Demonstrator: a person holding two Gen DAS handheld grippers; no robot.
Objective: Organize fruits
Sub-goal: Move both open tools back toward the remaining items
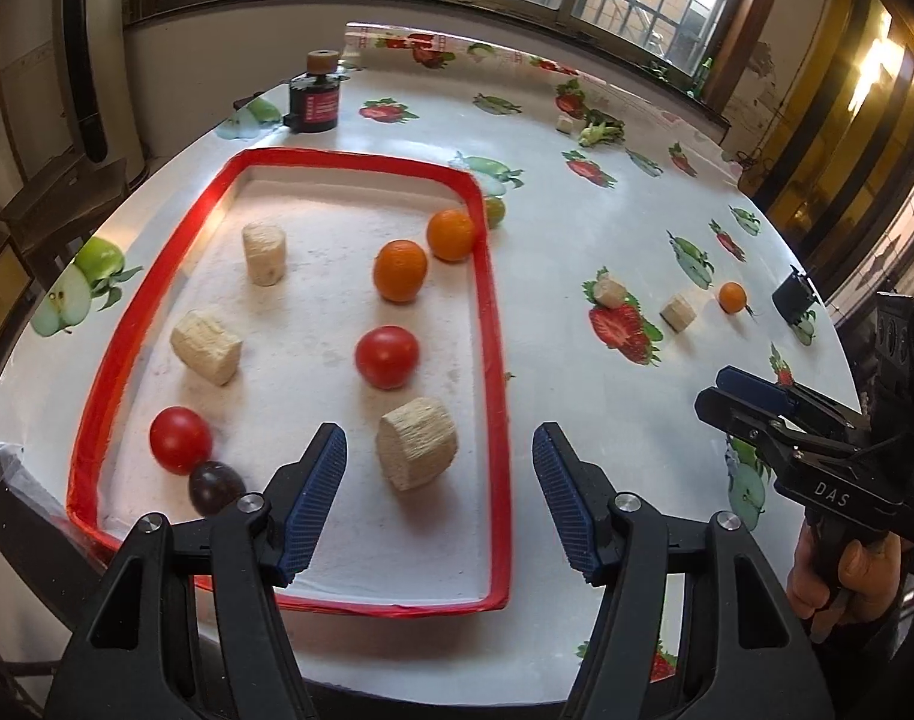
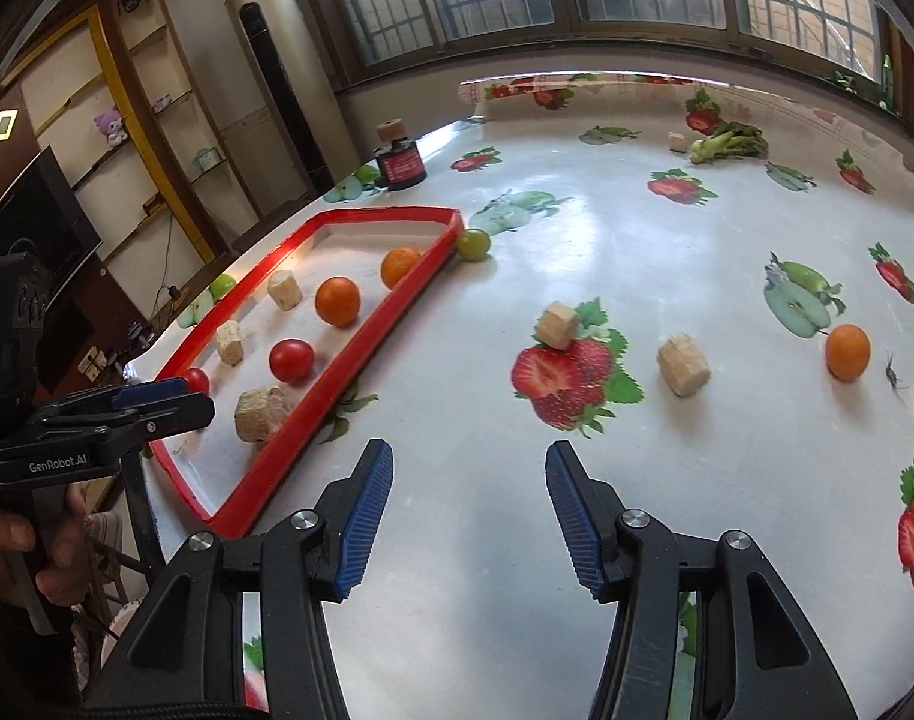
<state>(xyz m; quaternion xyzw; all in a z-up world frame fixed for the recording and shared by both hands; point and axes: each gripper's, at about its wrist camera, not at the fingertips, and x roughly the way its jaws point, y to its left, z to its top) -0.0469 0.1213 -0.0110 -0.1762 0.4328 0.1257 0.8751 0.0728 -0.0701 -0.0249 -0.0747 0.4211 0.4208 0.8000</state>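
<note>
tray (image 1: 493, 360): shallow, rectangular, glossy red rim, pale grainy floor; sat on the worktop (image 1: 577, 300), a shiny white cloth printed with strawberries and apples
in the tray: two smooth round oranges (image 1: 400, 270), two glossy red tomatoes (image 1: 387, 357), a dark plum-like fruit (image 1: 216, 486) touching the near tomato, plus three beige ridged cylinder chunks (image 1: 417, 450)
outside the tray: a small green fruit (image 2: 474, 244) right against the far corner; one small orange (image 2: 847, 351) well off to the right, near two more beige chunks (image 2: 684, 365); leafy greens (image 2: 730, 143) way at the back
left tongs (image 1: 439, 498): black arms, ribbed blue pads, spread with nothing between, hung over the tray's near end, nearest beige chunk just ahead
right tongs (image 2: 469, 510): same build, also parted and empty, over bare worktop beside the tray, small orange far to the right
</note>
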